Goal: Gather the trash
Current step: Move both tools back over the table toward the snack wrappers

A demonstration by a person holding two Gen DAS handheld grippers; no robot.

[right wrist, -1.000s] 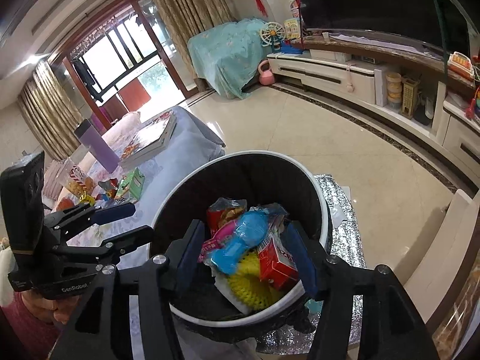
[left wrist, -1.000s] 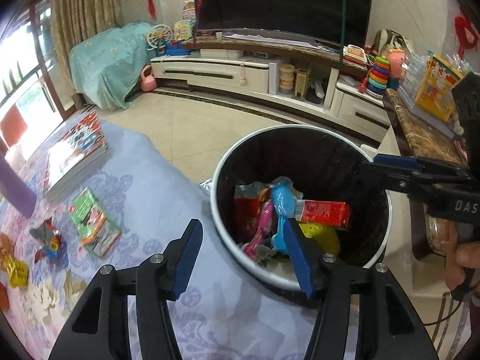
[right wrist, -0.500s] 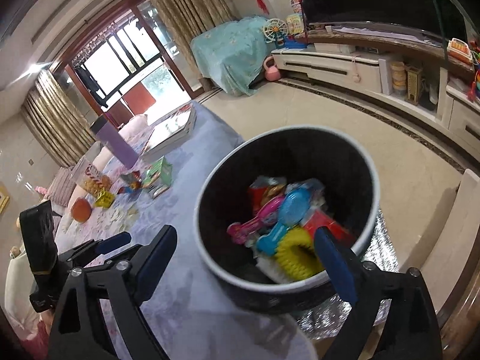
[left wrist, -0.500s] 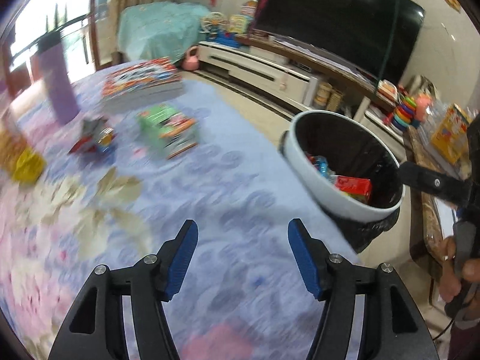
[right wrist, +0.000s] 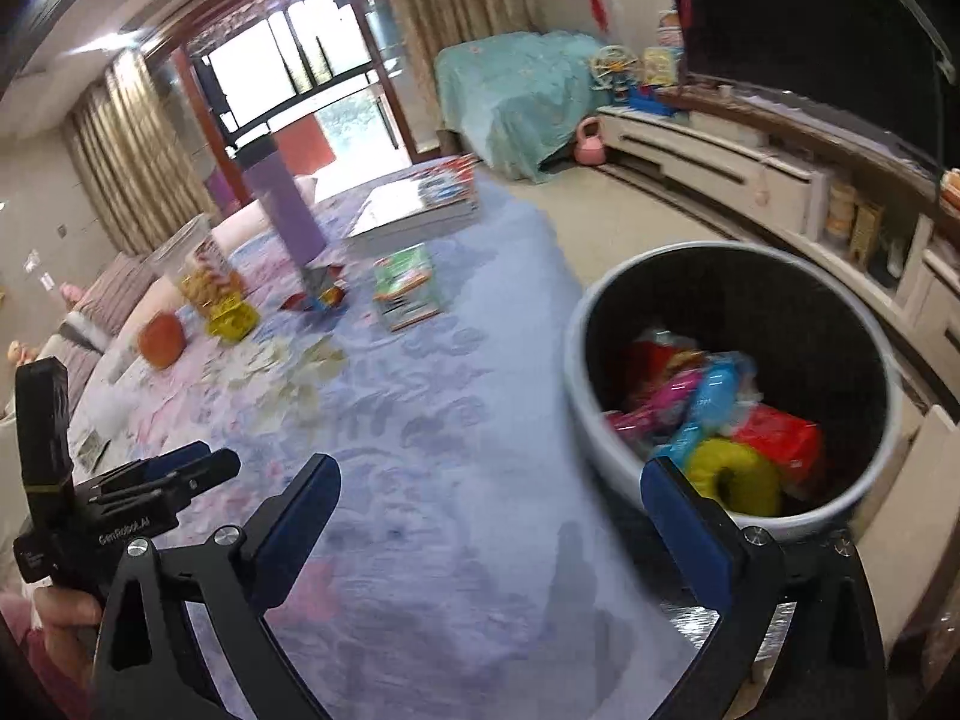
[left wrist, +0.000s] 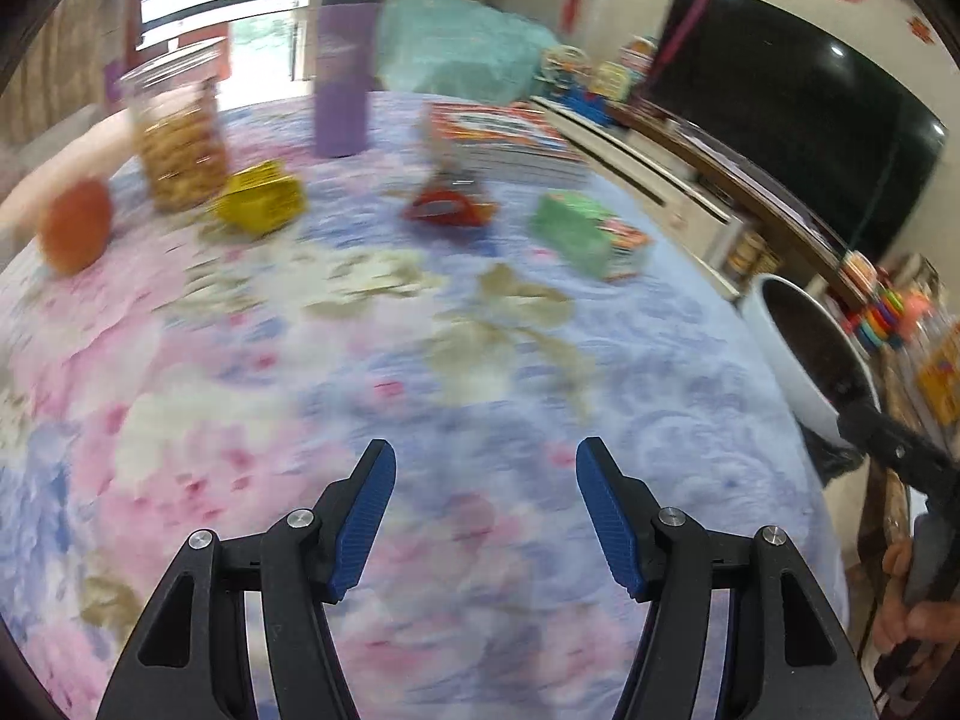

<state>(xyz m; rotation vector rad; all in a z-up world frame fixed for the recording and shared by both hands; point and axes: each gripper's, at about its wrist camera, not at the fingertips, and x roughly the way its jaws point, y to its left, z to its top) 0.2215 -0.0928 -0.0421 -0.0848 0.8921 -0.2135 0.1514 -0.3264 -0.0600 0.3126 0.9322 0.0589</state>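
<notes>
The right gripper (right wrist: 489,510) is very wide w/ nothing between its blue pads, its jaws have just been opening, and it hangs over the table edge beside the trash bin (right wrist: 600,420), which has coloured wrappers inside. The left gripper (left wrist: 486,516) is about half open and empty, above the flowered tablecloth (left wrist: 300,390). Far on the cloth lie a green packet (left wrist: 576,234), a red wrapper (left wrist: 447,207) and a yellow packet (left wrist: 261,198), all blurred, well apart from both grippers.

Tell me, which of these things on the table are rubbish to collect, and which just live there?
For the job:
- trash bin
- yellow wrapper
- red wrapper
- green packet

Probably just lying about:
- purple bottle
- stack of books
- snack jar
- orange fruit
</notes>
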